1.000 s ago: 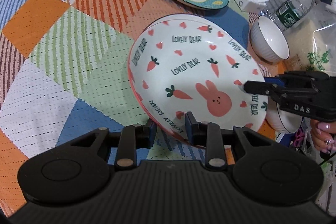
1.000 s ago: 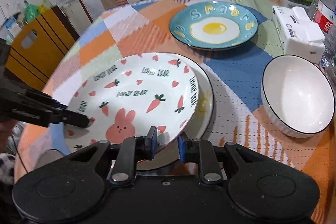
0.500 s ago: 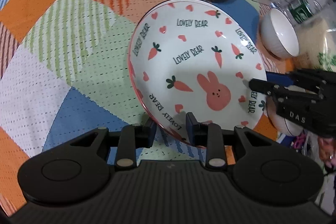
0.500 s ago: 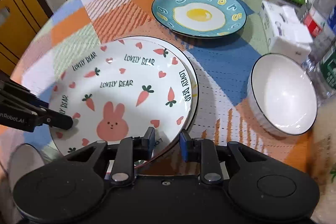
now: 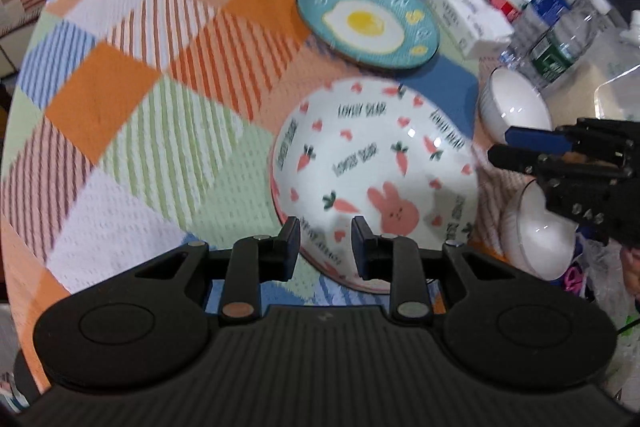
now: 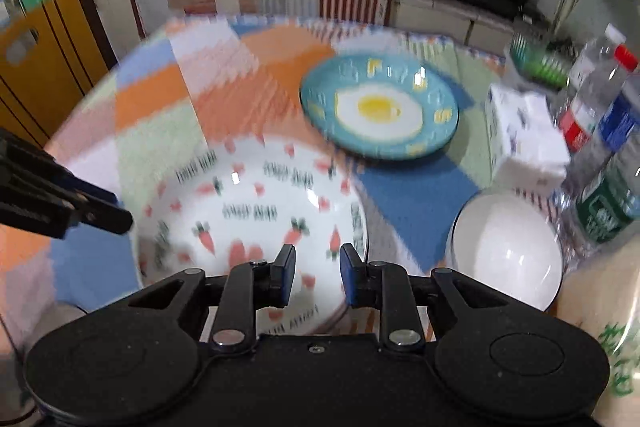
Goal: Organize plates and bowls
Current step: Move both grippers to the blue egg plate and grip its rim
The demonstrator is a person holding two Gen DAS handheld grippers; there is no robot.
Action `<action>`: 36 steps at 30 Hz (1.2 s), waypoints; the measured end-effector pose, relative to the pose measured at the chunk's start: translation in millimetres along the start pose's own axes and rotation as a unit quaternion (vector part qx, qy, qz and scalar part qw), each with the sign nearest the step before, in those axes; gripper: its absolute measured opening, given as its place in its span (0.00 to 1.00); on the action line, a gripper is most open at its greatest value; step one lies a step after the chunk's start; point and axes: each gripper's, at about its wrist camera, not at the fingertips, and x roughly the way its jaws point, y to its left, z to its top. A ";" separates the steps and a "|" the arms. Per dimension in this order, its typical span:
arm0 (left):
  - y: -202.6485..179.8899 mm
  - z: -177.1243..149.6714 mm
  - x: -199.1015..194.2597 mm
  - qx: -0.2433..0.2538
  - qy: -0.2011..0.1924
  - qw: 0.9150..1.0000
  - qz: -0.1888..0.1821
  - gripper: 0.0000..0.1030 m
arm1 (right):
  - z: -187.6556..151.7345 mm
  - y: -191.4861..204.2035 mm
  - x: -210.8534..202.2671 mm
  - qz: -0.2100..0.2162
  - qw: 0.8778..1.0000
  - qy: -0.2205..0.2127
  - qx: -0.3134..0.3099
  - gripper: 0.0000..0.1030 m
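left hand-held gripper (image 5: pixel 324 245): points steeply down over the near rim of the rabbit plate (image 5: pixel 372 163). stands open by a narrow gap; pads press on nothing, and the plate rim shows through the gap, below the fingers. holds nothing.

right hand-held gripper (image 6: pixel 316 267): points down over the opposite rim of the same plate. stands open by a similar narrow gap, with printed plate surface visible between the 2 fingers. holds nothing. in the left wrist view, shows with its fingertips just beside the plate's right edge, apart from it.

rabbit plate: lies face up on the patchwork cloth (image 5: pixel 140 107) of the bench, between the 2 hand-held grippers. carries carrot, heart and rabbit prints; blurred in both views.

egg plate (image 5: pixel 366 23): sits on the bench beyond the rabbit plate, near it but not touching.

white bowl (image 6: pixel 506 247): stands upright to the right of the rabbit plate, near the bottles (image 5: pixel 560 27).

second white bowl (image 5: pixel 540 239): sits nearer the bench edge, partly behind the right hand-held gripper.

tissue pack (image 5: pixel 468 15): lies just right of the egg plate.
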 end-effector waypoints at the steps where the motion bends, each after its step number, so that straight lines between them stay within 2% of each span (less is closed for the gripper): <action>1: -1.8 2.8 -4.8 0.004 -0.005 1.000 0.003 0.25 | 4.1 -2.6 -6.6 0.007 1.000 -0.009 0.002 0.29; 9: -24.8 17.9 -27.3 0.048 -0.031 0.998 0.024 0.28 | 28.8 -13.8 -43.3 0.035 0.998 -0.061 -0.004 0.44; 11: -29.5 20.9 -28.9 0.053 -0.030 0.998 0.024 0.28 | 33.2 -20.2 -50.7 0.059 0.995 -0.077 0.001 0.54; 13: -33.9 24.8 -29.8 0.060 -0.031 0.997 0.028 0.31 | 37.6 -28.9 -55.1 0.084 0.992 -0.086 0.022 0.61; 14: -36.1 26.8 -29.9 0.063 -0.031 0.997 0.031 0.31 | 39.0 -32.3 -56.0 0.090 0.991 -0.090 0.029 0.62; 17: -39.8 35.0 -34.4 0.069 -0.041 0.996 0.035 0.32 | 45.4 -41.8 -56.8 0.080 0.991 -0.099 0.037 0.68; 19: -37.9 42.5 -38.8 0.061 -0.052 0.996 0.030 0.39 | 48.2 -49.0 -54.6 0.070 0.991 -0.105 0.039 0.70; 22: -35.3 55.6 -38.7 0.051 -0.065 0.996 0.035 0.42 | 54.6 -66.4 -41.8 0.069 0.989 -0.119 0.056 0.73; 24: -31.8 65.0 -34.5 0.045 -0.070 0.996 0.041 0.47 | 60.4 -79.5 -27.6 0.074 0.988 -0.117 0.073 0.73; 27: -24.3 76.8 -22.7 0.031 -0.097 0.994 0.047 0.55 | 70.6 -100.6 -2.8 0.089 0.986 -0.106 0.088 0.73; 29: -19.7 82.8 -10.0 0.021 -0.115 0.992 0.056 0.60 | 77.4 -113.3 15.8 0.085 0.986 -0.093 0.105 0.73; 32: -11.7 94.1 15.6 0.004 -0.124 0.990 0.059 0.64 | 84.3 -135.2 49.5 0.104 0.981 -0.055 0.154 0.73; 34: -3.4 101.5 34.1 -0.019 -0.128 0.991 0.045 0.76 | 84.4 -148.0 73.8 0.112 0.975 -0.028 0.191 0.73; 36: 2.8 107.5 51.7 -0.038 -0.134 0.989 0.044 0.78 | 81.9 -158.0 97.4 0.112 0.967 -0.002 0.228 0.73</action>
